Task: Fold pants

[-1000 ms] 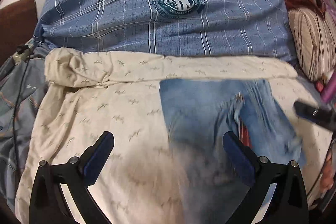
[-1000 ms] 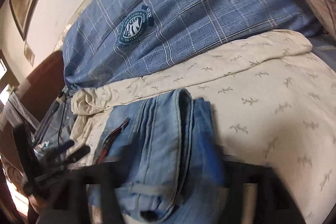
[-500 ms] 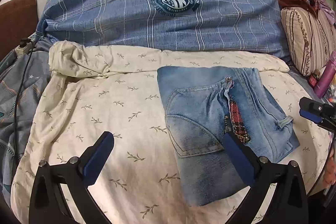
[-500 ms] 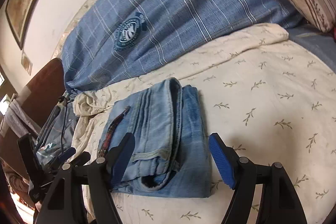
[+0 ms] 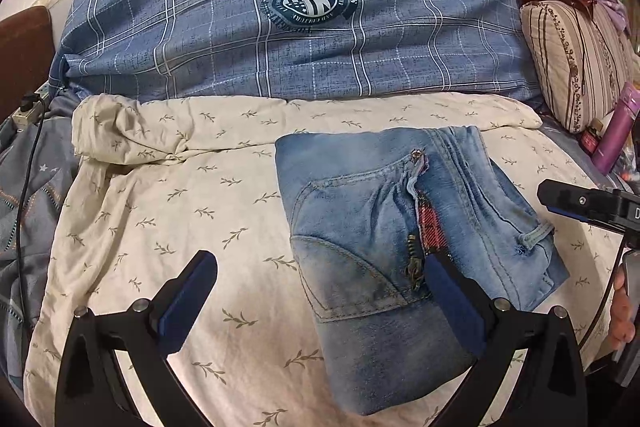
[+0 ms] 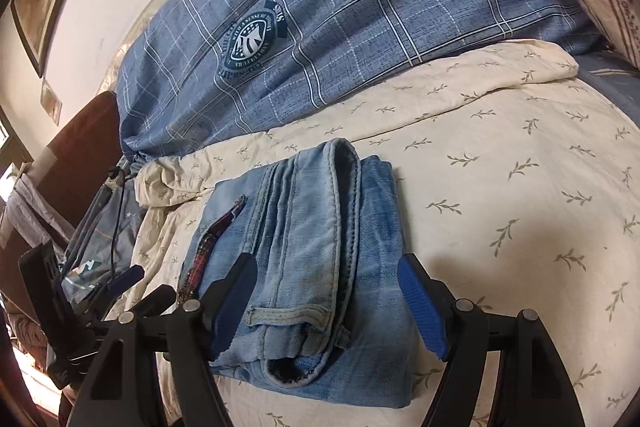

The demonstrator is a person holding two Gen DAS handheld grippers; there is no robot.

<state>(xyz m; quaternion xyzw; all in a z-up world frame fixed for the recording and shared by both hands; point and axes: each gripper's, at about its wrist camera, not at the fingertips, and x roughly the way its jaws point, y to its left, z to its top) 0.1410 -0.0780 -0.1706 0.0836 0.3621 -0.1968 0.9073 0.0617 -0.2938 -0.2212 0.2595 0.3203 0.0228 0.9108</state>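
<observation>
Light blue jeans (image 5: 372, 227) lie folded in a compact stack on the cream leaf-print sheet (image 5: 168, 211), zipper and red plaid lining showing. In the right wrist view the jeans (image 6: 304, 247) show the waistband and a belt loop facing me. My left gripper (image 5: 320, 307) is open and empty, above the sheet at the jeans' near left edge. My right gripper (image 6: 326, 303) is open and empty, its fingers straddling the waistband end of the stack. The right gripper also shows at the right edge of the left wrist view (image 5: 584, 205).
A blue plaid duvet (image 5: 288, 27) is heaped behind the sheet. A striped pillow (image 5: 576, 67) and a purple bottle (image 5: 616, 135) sit at the right. A power strip and black cable (image 5: 28, 131) lie at the left, beside a brown headboard (image 5: 20, 47).
Both grippers have pulled back from the folded jeans and steadied; the blur is gone. The jeans lie flat, let go.
</observation>
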